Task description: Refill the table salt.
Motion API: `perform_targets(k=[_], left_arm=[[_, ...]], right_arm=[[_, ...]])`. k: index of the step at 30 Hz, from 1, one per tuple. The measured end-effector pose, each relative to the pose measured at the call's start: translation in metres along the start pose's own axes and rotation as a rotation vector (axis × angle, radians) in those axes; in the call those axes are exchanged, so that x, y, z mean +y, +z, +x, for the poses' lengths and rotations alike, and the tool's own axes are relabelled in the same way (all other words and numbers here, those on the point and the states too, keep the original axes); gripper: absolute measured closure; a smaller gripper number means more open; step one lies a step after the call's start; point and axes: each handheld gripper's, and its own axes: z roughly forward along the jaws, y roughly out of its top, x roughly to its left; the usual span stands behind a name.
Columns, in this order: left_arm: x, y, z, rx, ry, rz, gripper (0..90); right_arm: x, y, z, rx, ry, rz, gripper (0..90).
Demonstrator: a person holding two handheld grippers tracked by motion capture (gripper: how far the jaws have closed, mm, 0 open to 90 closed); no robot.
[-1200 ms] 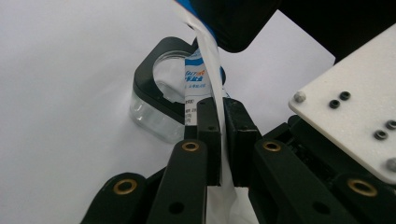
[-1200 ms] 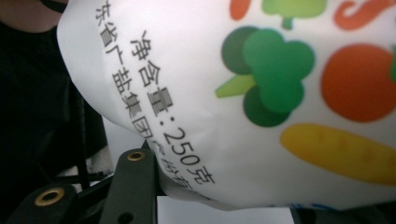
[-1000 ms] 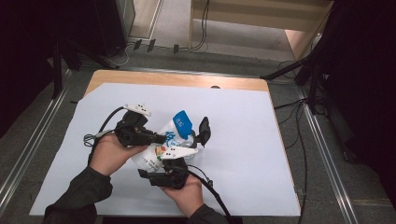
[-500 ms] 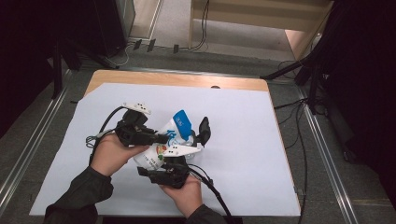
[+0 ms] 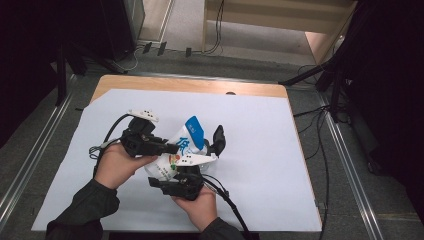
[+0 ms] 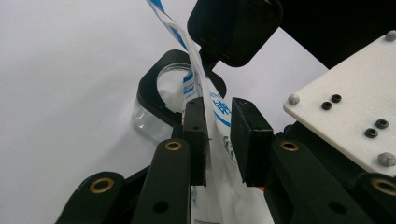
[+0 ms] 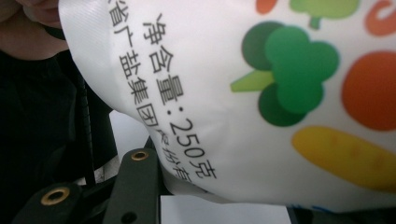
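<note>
A white salt bag (image 5: 182, 147) with a blue top and printed vegetables stands upright between my two grippers. My left gripper (image 5: 169, 148) reaches in from the left. In the left gripper view its pads flank the bag's thin upper edge (image 6: 219, 116) with a gap on the right side; these jaws have just been opening. My right gripper (image 5: 192, 172) comes from below and is shut on the bag's lower body after its jaws have just been closing. The bag's printed face (image 7: 261, 116) lies across the right jaws and hides their pads.
A clear jar in a black ring (image 6: 156, 105) stands just behind the bag (image 5: 218, 140). A white sheet (image 5: 260, 150) covers the wooden table (image 5: 190, 85). Cables trail from both grippers, and metal rails run along both table sides.
</note>
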Motion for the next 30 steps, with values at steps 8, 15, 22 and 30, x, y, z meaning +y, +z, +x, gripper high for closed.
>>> perform_targets(k=[8,15,22,30], left_arm=[[-0.0018,-0.0002,-0.0035,0.049,0.007,0.001,87.3],[-0.0019,-0.0015,-0.005,0.042,0.011,-0.016,86.0],[-0.0023,-0.0001,-0.0039,0.024,0.007,-0.022,84.3],[-0.0025,0.0014,-0.0041,0.026,0.012,-0.019,83.7]], right_arm=[[0.0007,0.0036,0.0046,-0.014,-0.057,0.021,56.3],[0.0017,0.0039,0.0042,-0.009,-0.043,0.014,61.0],[0.0015,0.0034,0.0036,-0.003,-0.03,0.011,61.6],[0.0018,0.0035,0.0029,0.003,-0.03,0.013,61.8]])
